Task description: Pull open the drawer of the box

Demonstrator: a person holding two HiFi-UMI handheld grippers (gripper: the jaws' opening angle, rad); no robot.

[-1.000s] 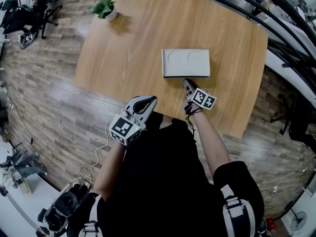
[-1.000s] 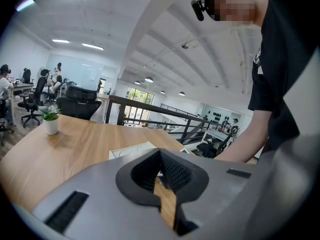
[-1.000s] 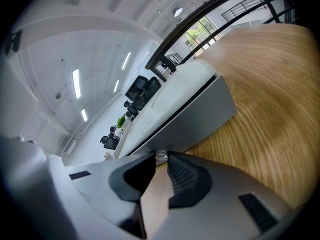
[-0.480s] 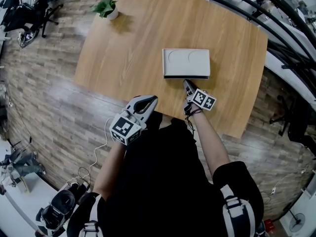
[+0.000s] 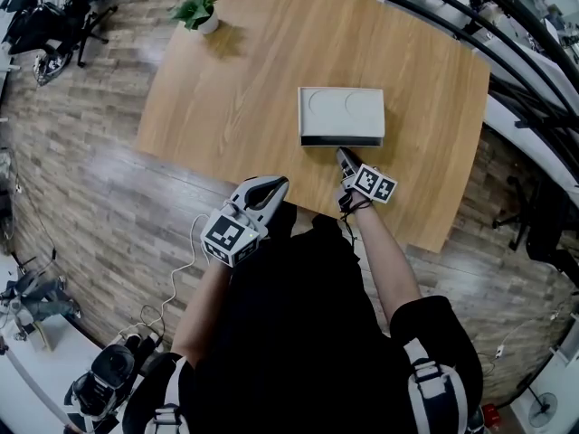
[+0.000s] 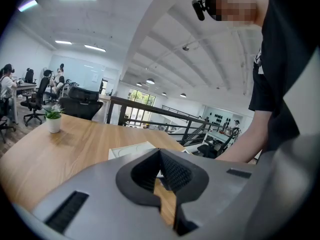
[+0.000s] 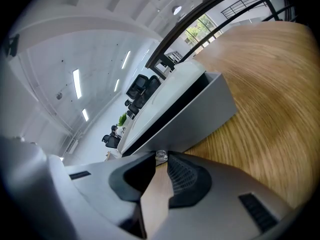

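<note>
**Right tool on the drawer knob, pull about to run**

The white box [image 5: 341,114] sits well in from the near edge of the wooden worktop [image 5: 226,89], its front facing us. A potted plant [image 5: 194,14] stands far off at a back corner and plays no part.

Our right tool [image 5: 345,157] reaches over the near edge to the front of the box. In the right gripper view its jaws are pinching the small clear knob [image 7: 160,155] in the middle of the drawer [image 7: 190,116] front. A dark slot runs along the top of that front panel. We judge the drawer to be barely out, if at all.

Our left tool [image 5: 273,185] hangs short of the worktop, close to the body, with its jaws pressed together on nothing.

We read the step in hand as the grasp made and the pull just starting. The next move calls for a straight draw toward us, level with the worktop, keeping the pinch firm on that small knob. The box is light-looking and unbraced, so it may slide along instead of letting the drawer run.
</note>
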